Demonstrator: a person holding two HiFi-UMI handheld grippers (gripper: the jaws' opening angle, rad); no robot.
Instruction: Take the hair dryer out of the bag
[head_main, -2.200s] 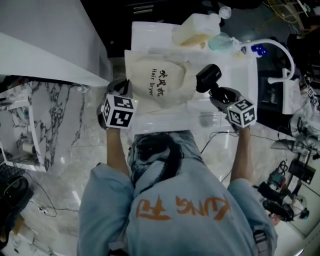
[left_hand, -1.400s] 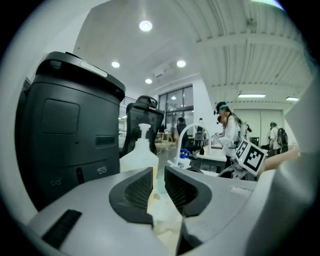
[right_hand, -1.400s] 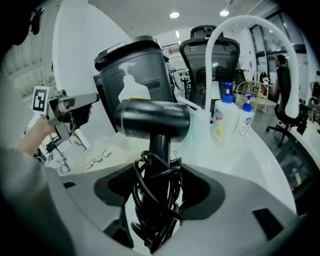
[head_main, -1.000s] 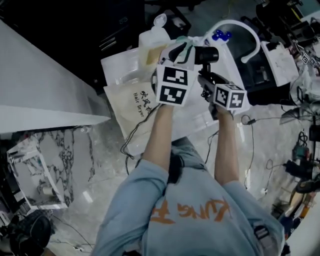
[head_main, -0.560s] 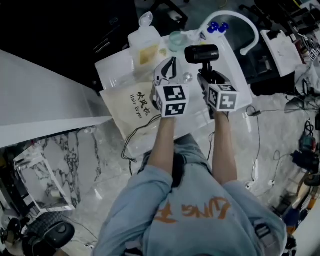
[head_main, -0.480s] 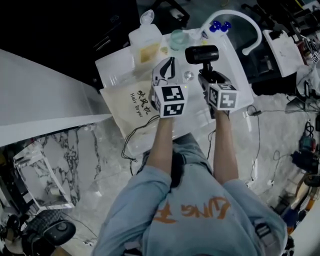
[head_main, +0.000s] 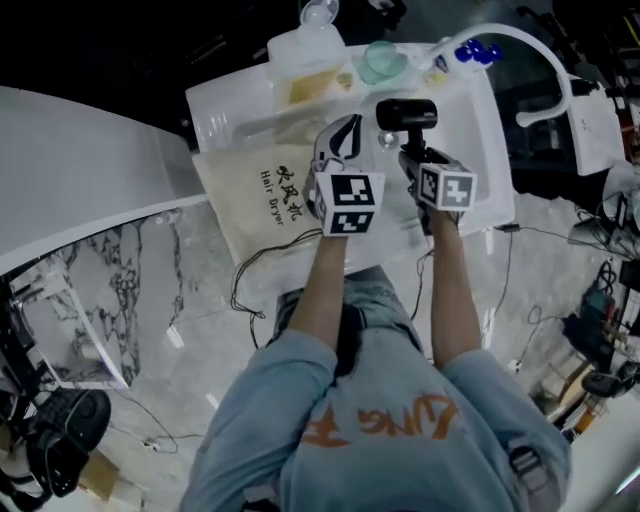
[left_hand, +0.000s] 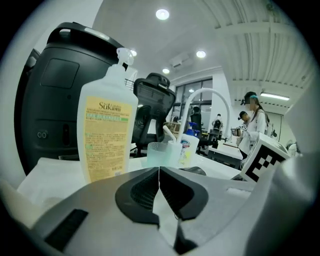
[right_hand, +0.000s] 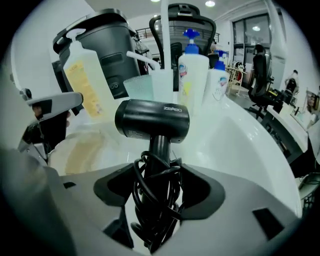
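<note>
The black hair dryer is out of the bag, upright above the white counter. My right gripper is shut on its handle. In the right gripper view the dryer's barrel stands crosswise above the jaws, and the handle, wrapped in its black cord, sits between them. The cream cloth bag, printed "Hair Dryer", lies flat on the counter's left part. My left gripper hovers beside the dryer over the bag's right edge; its jaws are shut with nothing between them.
At the counter's back stand a clear soap bottle with a yellow label, a pale green cup and blue-capped bottles. A white curved faucet arches over the sink at the right. A thin cable hangs off the front edge.
Both grippers have come down toward the counter, the right one still carrying the dryer. The left gripper's jaws have closed empty.
</note>
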